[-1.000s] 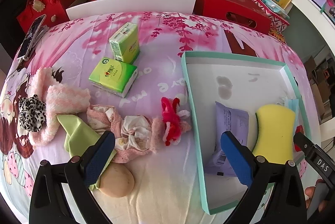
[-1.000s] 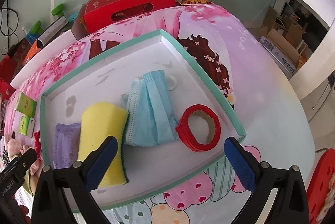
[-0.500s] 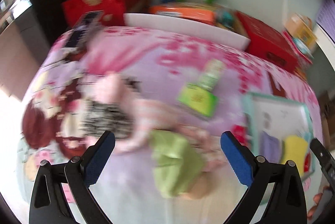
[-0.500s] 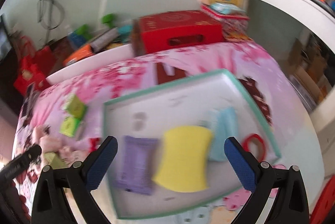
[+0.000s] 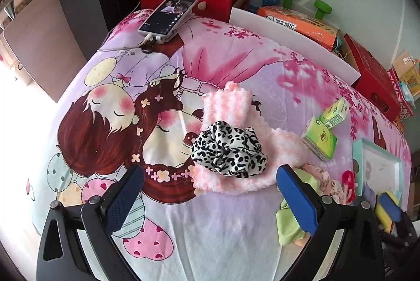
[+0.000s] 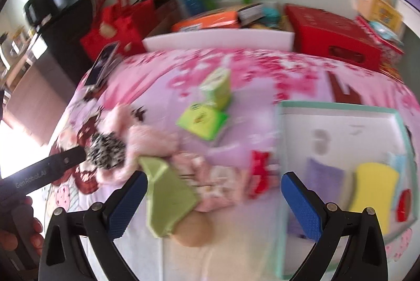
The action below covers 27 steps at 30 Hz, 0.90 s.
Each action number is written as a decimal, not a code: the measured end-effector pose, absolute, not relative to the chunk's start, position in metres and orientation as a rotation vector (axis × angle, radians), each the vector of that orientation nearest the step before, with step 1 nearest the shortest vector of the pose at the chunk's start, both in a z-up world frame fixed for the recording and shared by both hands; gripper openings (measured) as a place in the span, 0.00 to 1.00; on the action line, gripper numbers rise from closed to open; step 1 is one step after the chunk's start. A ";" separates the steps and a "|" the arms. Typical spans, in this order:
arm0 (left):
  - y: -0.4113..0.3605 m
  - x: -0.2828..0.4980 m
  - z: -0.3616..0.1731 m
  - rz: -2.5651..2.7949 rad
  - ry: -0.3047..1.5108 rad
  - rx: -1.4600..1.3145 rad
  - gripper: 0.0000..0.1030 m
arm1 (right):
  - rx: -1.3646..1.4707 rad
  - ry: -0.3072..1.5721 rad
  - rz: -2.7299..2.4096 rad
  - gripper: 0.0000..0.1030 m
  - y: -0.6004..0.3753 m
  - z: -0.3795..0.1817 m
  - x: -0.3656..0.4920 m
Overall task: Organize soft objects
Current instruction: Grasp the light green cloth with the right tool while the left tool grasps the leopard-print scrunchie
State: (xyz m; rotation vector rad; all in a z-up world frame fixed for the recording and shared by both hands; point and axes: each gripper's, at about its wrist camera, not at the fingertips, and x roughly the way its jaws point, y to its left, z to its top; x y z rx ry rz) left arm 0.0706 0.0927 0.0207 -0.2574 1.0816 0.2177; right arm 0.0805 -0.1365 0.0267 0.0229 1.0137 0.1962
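A: Left view: left gripper (image 5: 210, 198) wide, empty, over leopard scrunchie (image 5: 229, 149) on pink fuzzy cloth (image 5: 236, 123); one phone (image 5: 169, 13).
B: Right view, blurred: right gripper (image 6: 214, 203) wide, empty; two green tissue packs (image 6: 207, 107); one yellow sponge (image 6: 371, 189) in teal tray (image 6: 338, 107).

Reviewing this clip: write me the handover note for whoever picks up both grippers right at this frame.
Left gripper: open, empty, pointed at the leopard scrunchie lying on the pink fluffy sock.
Right gripper: open, empty, over the green cloth.
Done: yellow sponge and purple packet lie in the teal-rimmed box.
Left: scrunchie, sock, green cloth, floral cloth, red hair tie, two green tissue packs remain on the bedsheet.
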 end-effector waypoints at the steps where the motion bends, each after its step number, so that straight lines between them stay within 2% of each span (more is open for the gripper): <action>1: 0.093 0.071 0.019 0.214 1.084 -0.258 0.98 | 0.006 1.019 0.203 1.00 -0.129 0.023 0.080; 7: 0.102 0.080 -0.004 0.165 1.139 -0.342 0.98 | -0.075 1.075 0.240 0.99 -0.095 -0.001 0.081; 13: 0.098 0.089 -0.015 0.155 1.166 -0.329 0.97 | -0.128 1.112 0.250 0.93 -0.084 -0.016 0.080; 14: 0.099 0.090 -0.016 0.151 1.165 -0.329 0.96 | -0.135 1.115 0.255 0.89 -0.082 -0.017 0.079; 15: 0.098 0.091 -0.017 0.143 1.164 -0.335 0.93 | -0.139 1.117 0.257 0.83 -0.080 -0.018 0.080; 17: 0.098 0.096 -0.021 0.132 1.173 -0.342 0.87 | -0.150 1.125 0.262 0.79 -0.077 -0.021 0.080; 19: 0.099 0.098 -0.025 0.130 1.181 -0.351 0.74 | -0.161 1.132 0.267 0.71 -0.075 -0.024 0.079; 23: 0.103 0.100 -0.029 0.125 1.188 -0.386 0.63 | -0.176 1.135 0.266 0.51 -0.073 -0.026 0.079; 25: 0.104 0.102 -0.031 0.113 1.187 -0.400 0.50 | -0.181 1.137 0.262 0.43 -0.074 -0.028 0.080; 27: 0.104 0.103 -0.033 0.099 1.185 -0.416 0.46 | -0.173 1.143 0.261 0.34 -0.075 -0.030 0.081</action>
